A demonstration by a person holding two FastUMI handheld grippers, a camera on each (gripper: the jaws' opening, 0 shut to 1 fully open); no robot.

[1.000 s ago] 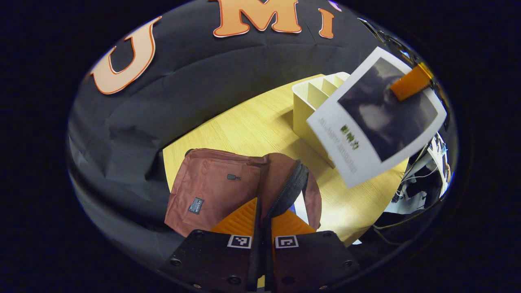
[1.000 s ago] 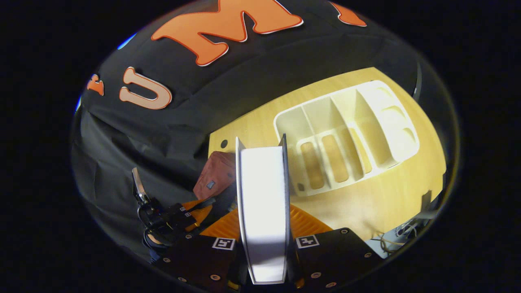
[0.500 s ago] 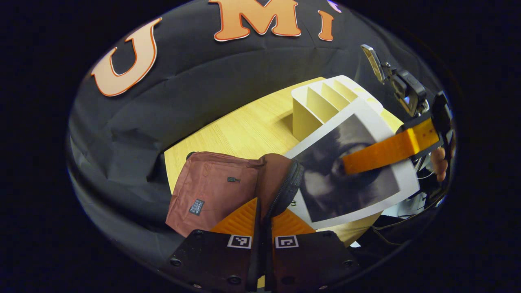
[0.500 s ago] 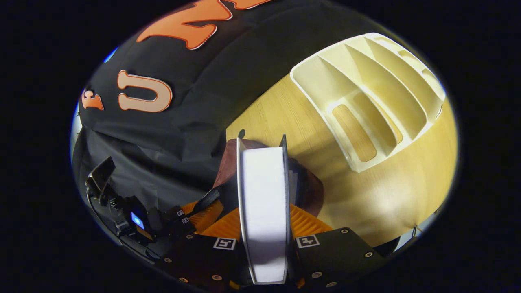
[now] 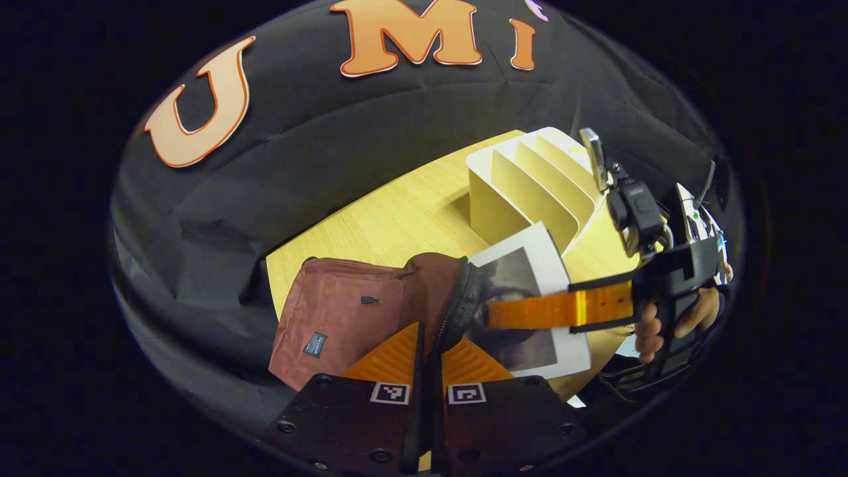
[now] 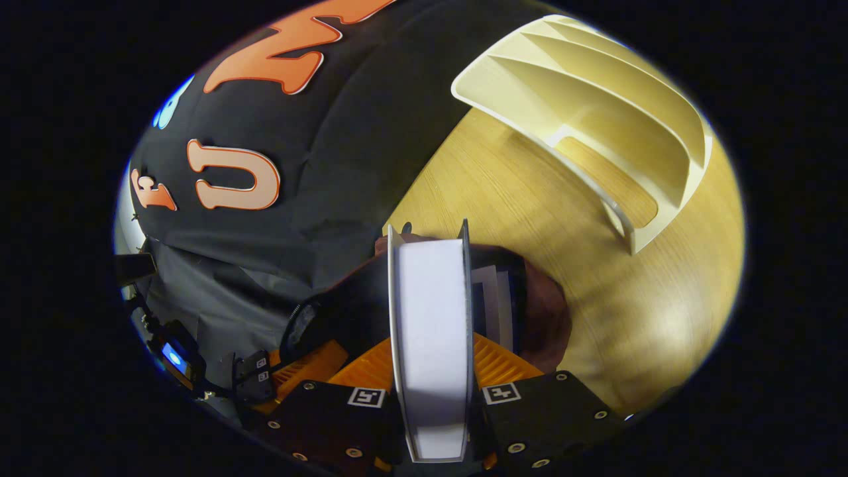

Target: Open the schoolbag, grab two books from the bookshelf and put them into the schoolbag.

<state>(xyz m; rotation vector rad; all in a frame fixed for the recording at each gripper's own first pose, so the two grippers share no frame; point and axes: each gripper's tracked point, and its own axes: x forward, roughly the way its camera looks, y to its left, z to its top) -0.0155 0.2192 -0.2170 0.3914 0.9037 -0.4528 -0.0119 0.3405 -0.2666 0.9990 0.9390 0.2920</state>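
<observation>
Clamping a book (image 6: 430,344), right gripper (image 6: 429,371) holds it partway inside the open schoolbag (image 5: 344,311). Left gripper (image 5: 427,361), fingers together, pinches the bag's zipper edge. Bookshelf (image 5: 523,185) far right on the table (image 5: 391,218).

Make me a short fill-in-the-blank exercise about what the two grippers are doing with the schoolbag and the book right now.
1. The right gripper is shut on a ____.
2. The left gripper pinches the zippered edge of the ____.
3. The book is going into the schoolbag, which lies on the ____ table.
4. The bookshelf has no ____ in the slots that show.

Missing words: book; schoolbag; wooden; books
</observation>
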